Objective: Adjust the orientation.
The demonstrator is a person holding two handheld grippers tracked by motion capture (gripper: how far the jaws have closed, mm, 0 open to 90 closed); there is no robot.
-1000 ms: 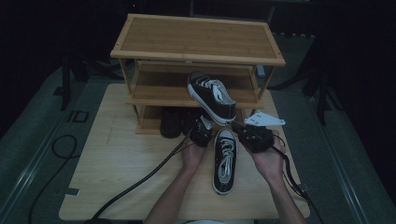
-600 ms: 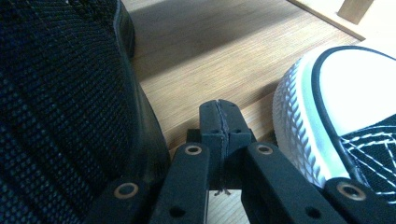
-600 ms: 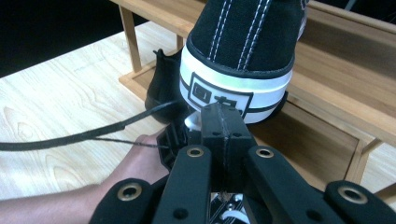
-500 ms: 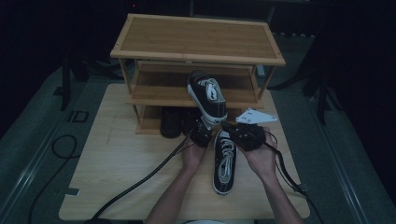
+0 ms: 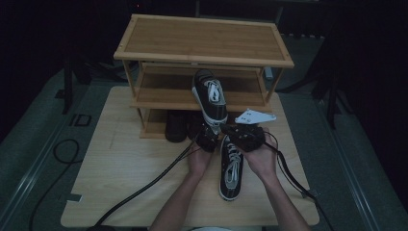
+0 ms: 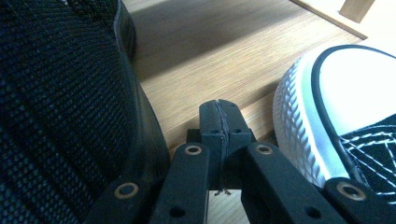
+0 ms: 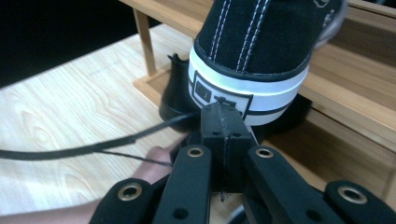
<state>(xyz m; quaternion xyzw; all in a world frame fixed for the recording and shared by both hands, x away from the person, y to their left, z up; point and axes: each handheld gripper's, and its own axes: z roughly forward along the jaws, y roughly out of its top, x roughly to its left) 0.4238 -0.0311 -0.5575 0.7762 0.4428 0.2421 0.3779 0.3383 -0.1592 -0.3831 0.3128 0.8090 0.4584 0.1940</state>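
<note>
Resting spot: one black-and-white sneaker (image 5: 231,166) lies flat on the wooden desk (image 5: 115,168), toe toward the person, between the two hands.
Raised sneaker: a second sneaker (image 5: 210,98) is up in the air in front of the rack's middle shelf, heel low, toe pointing away and up; in the right gripper view its white heel band (image 7: 243,88) sits right at the jaw tips.
Right tongs: the right tongs (image 5: 230,131) have their jaws pressed together, clenched at the raised sneaker's heel; whether they pinch a bit of it I cannot tell.
Left tongs: the left tongs (image 5: 208,139) are clenched on nothing, jaws flat against each other, low over the desk between a dark shoe and the white toe cap (image 6: 322,116) of the lying sneaker.
Rack: a wooden shoe rack (image 5: 204,41) stands at the desk's far side.
Bottom shelf: dark shoes (image 5: 176,126) sit there, just behind the left tongs.
Cables: black cables (image 5: 144,185) trail from the tongs across the desk.
</note>
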